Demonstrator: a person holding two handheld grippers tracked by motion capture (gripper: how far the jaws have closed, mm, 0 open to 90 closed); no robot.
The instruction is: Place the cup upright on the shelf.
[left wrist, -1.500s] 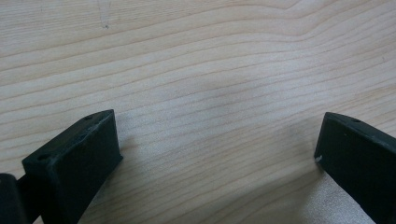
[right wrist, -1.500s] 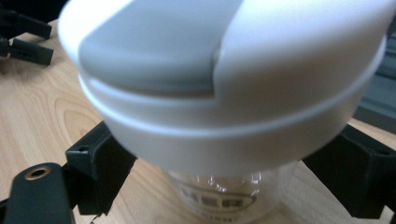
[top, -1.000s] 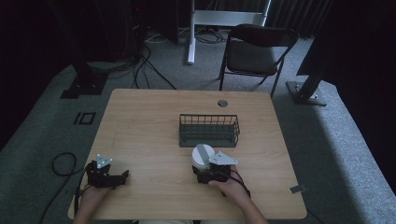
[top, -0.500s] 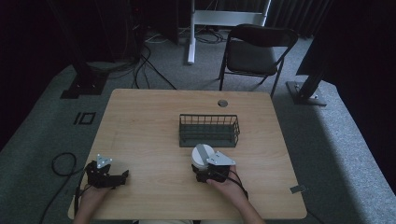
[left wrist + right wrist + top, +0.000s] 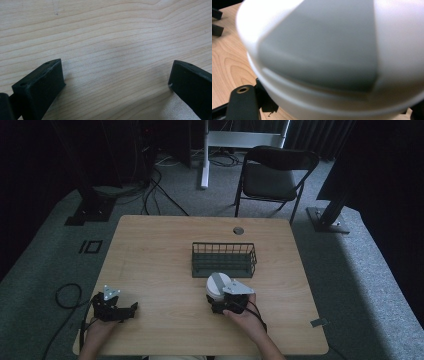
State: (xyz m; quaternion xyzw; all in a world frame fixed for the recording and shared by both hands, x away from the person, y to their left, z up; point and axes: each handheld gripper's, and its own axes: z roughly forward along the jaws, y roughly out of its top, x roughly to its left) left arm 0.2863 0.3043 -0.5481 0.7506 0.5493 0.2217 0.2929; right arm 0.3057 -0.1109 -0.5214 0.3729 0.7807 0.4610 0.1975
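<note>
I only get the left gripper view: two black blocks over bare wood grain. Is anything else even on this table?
Observer: Yes. A dark wire basket stands near the table's middle, and it looks empty.
Operator: What is the other hand doing?
Observer: The right gripper has a white and grey round container between its jaws, just on the person's side of the basket.
Operator: And my two blocks, are they near that?
Observer: No. Your left gripper sits open near the table's near left edge, well apart from the container.
</note>
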